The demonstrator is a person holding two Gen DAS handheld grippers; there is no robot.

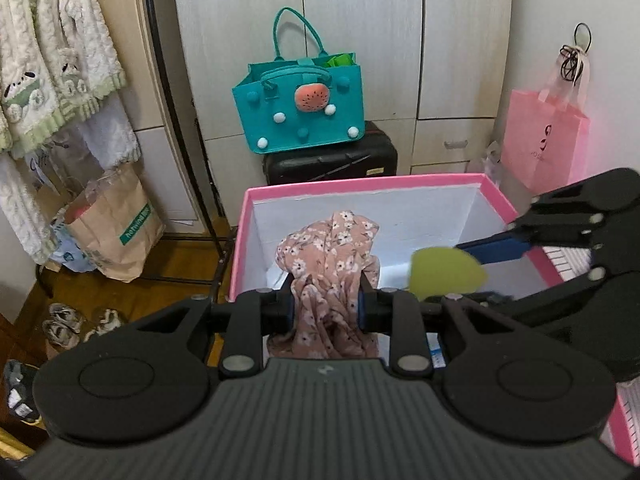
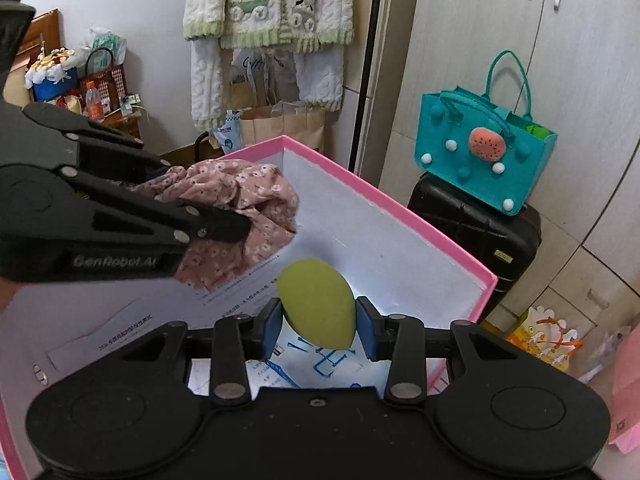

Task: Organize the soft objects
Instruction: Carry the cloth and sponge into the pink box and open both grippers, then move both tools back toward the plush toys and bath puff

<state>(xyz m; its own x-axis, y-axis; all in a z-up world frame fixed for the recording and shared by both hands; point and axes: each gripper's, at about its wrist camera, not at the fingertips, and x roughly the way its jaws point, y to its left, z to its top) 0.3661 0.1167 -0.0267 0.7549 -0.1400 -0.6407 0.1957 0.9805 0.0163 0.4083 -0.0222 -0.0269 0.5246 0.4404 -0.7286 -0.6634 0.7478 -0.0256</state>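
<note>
The pink box [image 1: 362, 185] is the biggest thing here, open-topped with white inner walls, lying ahead of and beneath both sets of jaws. Printed paper sheets [image 2: 256, 280] line its floor; no soft item can be seen lying loose in it.

The floral cloth [image 1: 328, 264], a dusty pink fabric with small white flowers, is bunched between the jaws of the left gripper [image 1: 326, 300]. Those jaws are clamped on it, pads pressed into the folds, with cloth spilling ahead of the tips and trailing back below them, all of it over the box's near side.

The green sponge [image 2: 318, 308], a smooth egg-shaped piece, sits upright between the blue pads of the right gripper [image 2: 319, 326]. These jaws are closed on it at both flanks, its rounded top standing forward of the tips, above the box floor.

As a judgement, the task is mid-delivery: both soft items are gathered and carried over the box, but neither is released. What remains is to lower each, part the jaws, and let them settle inside.
</note>
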